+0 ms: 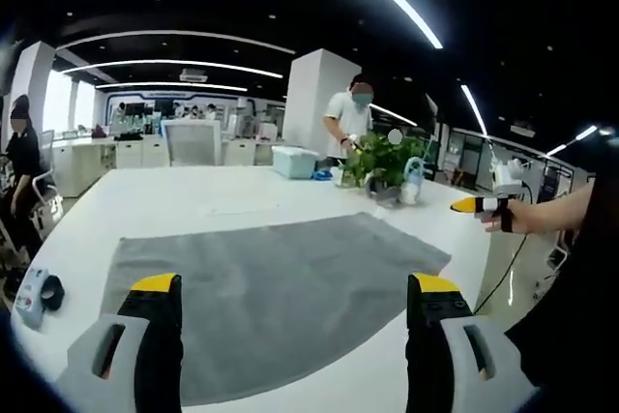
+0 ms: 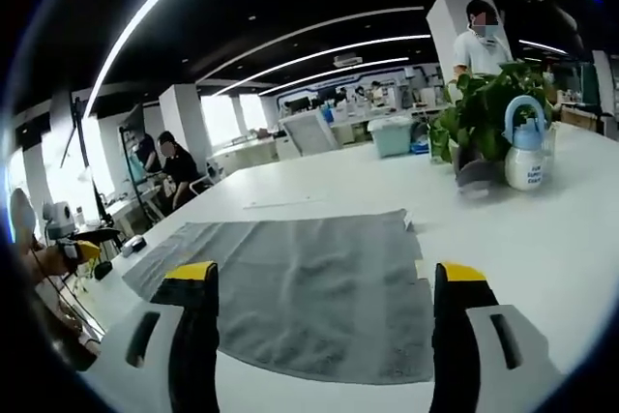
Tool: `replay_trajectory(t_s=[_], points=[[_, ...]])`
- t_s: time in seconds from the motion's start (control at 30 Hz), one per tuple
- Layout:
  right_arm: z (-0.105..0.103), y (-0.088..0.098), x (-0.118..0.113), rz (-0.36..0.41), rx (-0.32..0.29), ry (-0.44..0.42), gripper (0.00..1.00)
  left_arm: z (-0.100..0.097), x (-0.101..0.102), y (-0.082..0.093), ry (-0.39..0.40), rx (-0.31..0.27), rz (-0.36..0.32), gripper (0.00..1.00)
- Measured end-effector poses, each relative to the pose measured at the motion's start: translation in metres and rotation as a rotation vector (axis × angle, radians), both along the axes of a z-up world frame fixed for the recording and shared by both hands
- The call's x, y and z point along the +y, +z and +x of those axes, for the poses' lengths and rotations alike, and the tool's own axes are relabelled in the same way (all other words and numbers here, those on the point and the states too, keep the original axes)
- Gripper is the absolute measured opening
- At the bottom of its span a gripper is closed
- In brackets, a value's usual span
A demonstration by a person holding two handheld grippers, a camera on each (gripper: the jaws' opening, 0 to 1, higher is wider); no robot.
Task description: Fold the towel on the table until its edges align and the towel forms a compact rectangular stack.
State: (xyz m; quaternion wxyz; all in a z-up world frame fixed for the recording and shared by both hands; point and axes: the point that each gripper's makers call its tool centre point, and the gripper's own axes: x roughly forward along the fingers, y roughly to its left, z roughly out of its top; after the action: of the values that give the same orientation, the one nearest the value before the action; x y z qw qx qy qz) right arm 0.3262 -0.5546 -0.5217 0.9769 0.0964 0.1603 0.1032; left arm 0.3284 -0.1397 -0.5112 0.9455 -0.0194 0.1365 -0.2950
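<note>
Grey towel (image 1: 271,307) is lying flat and unfolded on the white table (image 1: 193,195), while you are holding the left gripper (image 1: 295,302) and right gripper (image 2: 329,292) wide and empty above its near edges; pinching unevenly risks misaligned corners.
</note>
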Motion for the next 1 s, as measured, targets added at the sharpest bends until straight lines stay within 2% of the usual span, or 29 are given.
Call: replay_trajectory(t_s=[0.07,0.13,0.23,0.33,0.4,0.6,0.77,1.0], points=[[0.001,0.000,-0.009,0.005,0.007,-0.012,0.92,0.001,-0.004,0.002,0.001,-0.002,-0.010,1.00],[-0.001,0.000,-0.016,0.011,0.023,-0.023,0.91,0.002,-0.012,0.002,-0.007,0.021,-0.017,1.00],[-0.007,-0.001,-0.027,-0.031,0.041,-0.032,0.90,0.000,-0.032,0.001,-0.056,0.031,-0.028,1.00],[-0.010,0.000,-0.039,-0.007,0.042,-0.039,0.90,0.001,-0.046,-0.005,-0.075,0.045,0.026,1.00],[-0.010,-0.001,-0.049,-0.003,0.050,-0.035,0.90,0.000,-0.056,-0.004,-0.075,0.039,0.025,1.00],[-0.002,0.004,-0.077,-0.053,0.070,0.009,0.90,0.001,-0.082,0.001,-0.027,0.054,-0.059,1.00],[0.009,0.009,-0.104,-0.048,0.064,0.026,0.88,0.000,-0.105,0.007,0.019,0.056,-0.122,1.00],[0.026,0.013,-0.139,-0.056,0.060,0.081,0.88,-0.007,-0.136,0.008,0.077,0.040,-0.109,1.00]])
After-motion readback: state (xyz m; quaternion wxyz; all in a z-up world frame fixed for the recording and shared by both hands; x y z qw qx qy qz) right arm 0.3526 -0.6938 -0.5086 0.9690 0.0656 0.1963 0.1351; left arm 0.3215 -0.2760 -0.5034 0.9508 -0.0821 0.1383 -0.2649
